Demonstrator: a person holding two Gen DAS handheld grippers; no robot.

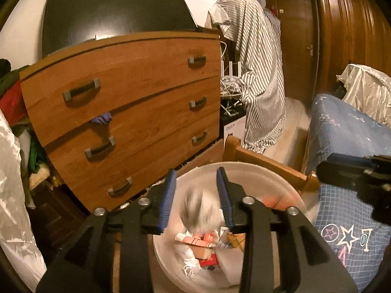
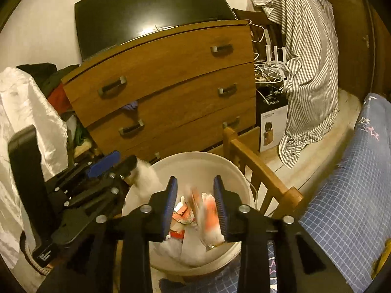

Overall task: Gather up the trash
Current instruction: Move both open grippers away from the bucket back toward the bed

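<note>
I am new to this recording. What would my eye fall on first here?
First, the white bin at the bottom centre, full of wrappers. Both grippers are above it: a blurred white wad between the left gripper's fingers, an orange-white wrapper between the right gripper's. Behind stands a wooden dresser.

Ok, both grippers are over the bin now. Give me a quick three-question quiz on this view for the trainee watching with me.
1. What lies directly below the left gripper and the right gripper?
A. a white bin with trash in it
B. a pulled-out drawer
C. a basket of folded shirts
2. True or false: a purple cloth pokes out between two drawers of the wooden dresser.
3. Which bright colour marks the blurred wrapper between the right gripper's fingers?

Key: 1 A. 2 True. 3 Orange.
</note>
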